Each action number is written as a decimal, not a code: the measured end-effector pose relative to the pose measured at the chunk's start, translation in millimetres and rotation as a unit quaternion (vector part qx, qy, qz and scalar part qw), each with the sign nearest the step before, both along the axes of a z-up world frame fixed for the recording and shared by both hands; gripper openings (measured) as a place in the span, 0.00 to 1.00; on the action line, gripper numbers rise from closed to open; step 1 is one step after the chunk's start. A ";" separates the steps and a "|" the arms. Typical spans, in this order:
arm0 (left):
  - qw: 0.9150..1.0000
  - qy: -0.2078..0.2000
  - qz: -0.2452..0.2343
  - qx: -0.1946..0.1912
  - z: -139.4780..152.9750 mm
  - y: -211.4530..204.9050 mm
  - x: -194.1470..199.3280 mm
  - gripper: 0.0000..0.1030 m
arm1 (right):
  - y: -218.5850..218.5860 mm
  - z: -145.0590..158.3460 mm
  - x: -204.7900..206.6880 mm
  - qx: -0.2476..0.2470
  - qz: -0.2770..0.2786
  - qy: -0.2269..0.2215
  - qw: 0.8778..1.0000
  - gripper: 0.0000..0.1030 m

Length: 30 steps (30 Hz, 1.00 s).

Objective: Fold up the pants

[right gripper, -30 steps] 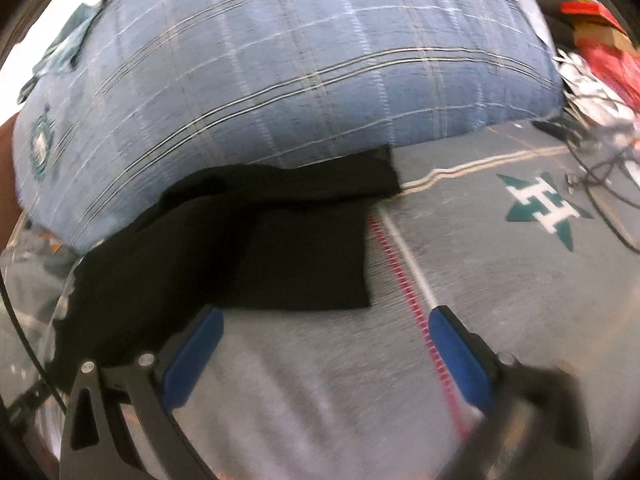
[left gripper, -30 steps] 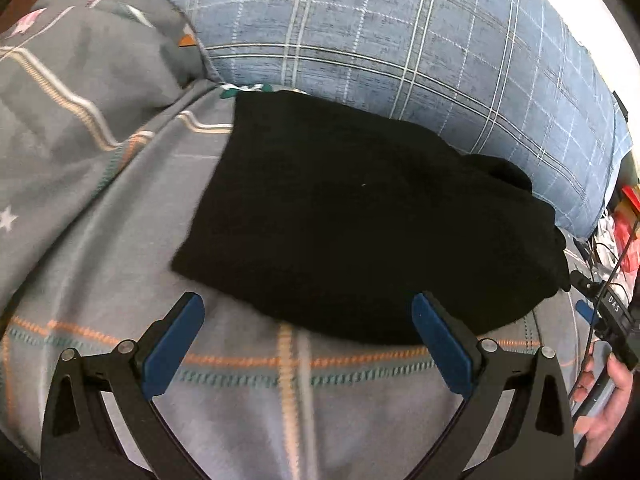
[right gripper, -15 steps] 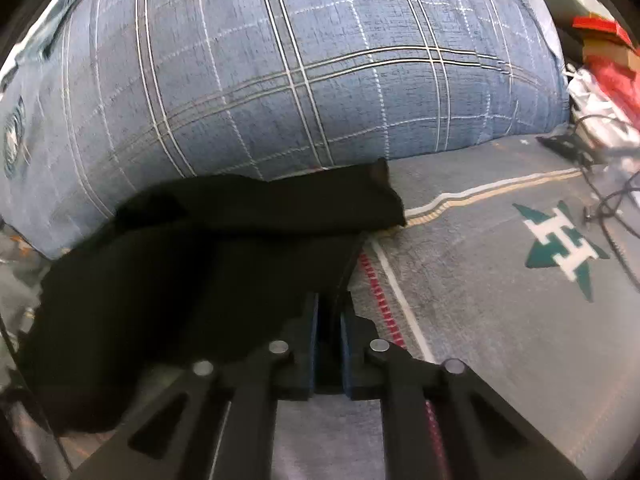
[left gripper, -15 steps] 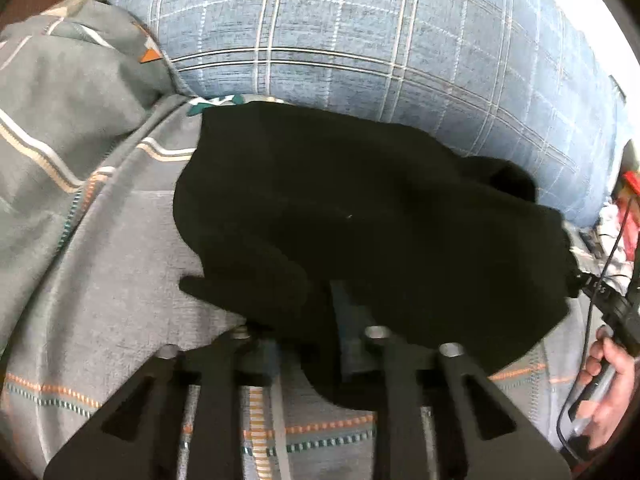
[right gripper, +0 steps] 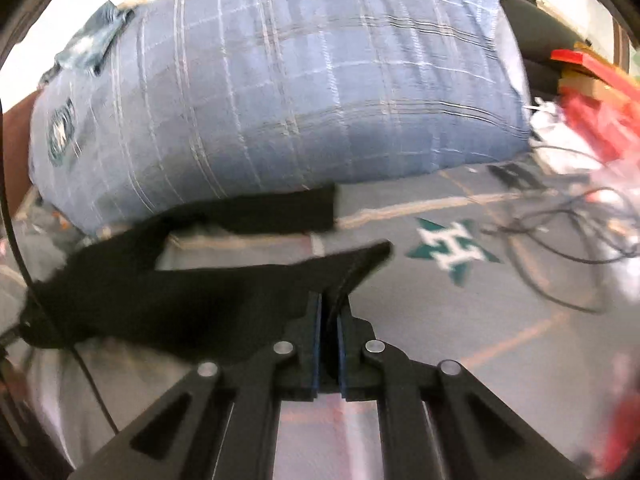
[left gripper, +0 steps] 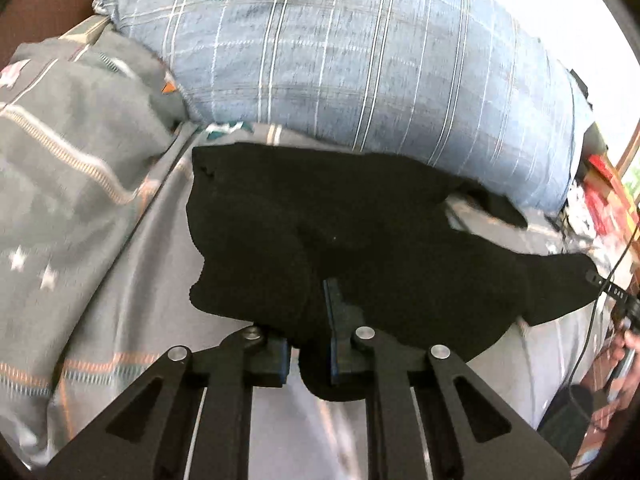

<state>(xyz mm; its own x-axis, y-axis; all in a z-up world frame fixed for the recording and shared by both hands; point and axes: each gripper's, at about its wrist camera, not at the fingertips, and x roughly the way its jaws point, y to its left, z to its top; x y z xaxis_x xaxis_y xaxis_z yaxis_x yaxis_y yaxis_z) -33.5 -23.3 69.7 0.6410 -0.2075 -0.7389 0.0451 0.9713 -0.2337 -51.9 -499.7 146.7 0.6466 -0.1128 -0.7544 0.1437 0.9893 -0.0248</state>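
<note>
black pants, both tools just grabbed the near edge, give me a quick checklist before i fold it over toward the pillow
1. Left tool shut on the black pants: ok.
2. Right tool shut on the pants' corner: ok.
3. Near edge lifted off the grey bedspread: ok on the right; cannot tell on the left.
4. Fabric flat between the tools: not ok, bunched at the left tool.
5. Far edge clear of the blue plaid pillow: not ok, it lies against it.
6. Loose cables away from the pants: ok.

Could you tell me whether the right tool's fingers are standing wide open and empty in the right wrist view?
No, the right tool is clamped shut on a raised edge of the black pants, above the grey bedspread.
</note>
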 end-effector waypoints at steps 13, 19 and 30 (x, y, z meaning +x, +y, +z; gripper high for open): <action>0.999 0.017 0.023 0.023 -1.6 22.4 -17.1 0.74 | -18.6 -27.7 8.0 -0.044 0.030 0.061 0.997 0.43; 0.999 -0.009 0.000 0.047 29.1 20.7 12.5 0.83 | 33.5 -3.4 54.4 -0.017 0.125 0.007 0.992 0.59; 1.000 -0.012 -0.020 0.017 25.1 -4.9 55.3 0.83 | 116.2 -25.6 122.6 -0.014 0.159 0.009 0.987 0.59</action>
<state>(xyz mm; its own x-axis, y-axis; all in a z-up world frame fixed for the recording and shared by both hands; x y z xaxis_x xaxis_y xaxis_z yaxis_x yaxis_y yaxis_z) 21.8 -28.3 94.8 0.6508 -0.2082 -0.7302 0.0900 0.9761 -0.1980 70.8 -383.5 121.1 0.6385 0.0726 -0.7662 -0.1750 0.9832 -0.0527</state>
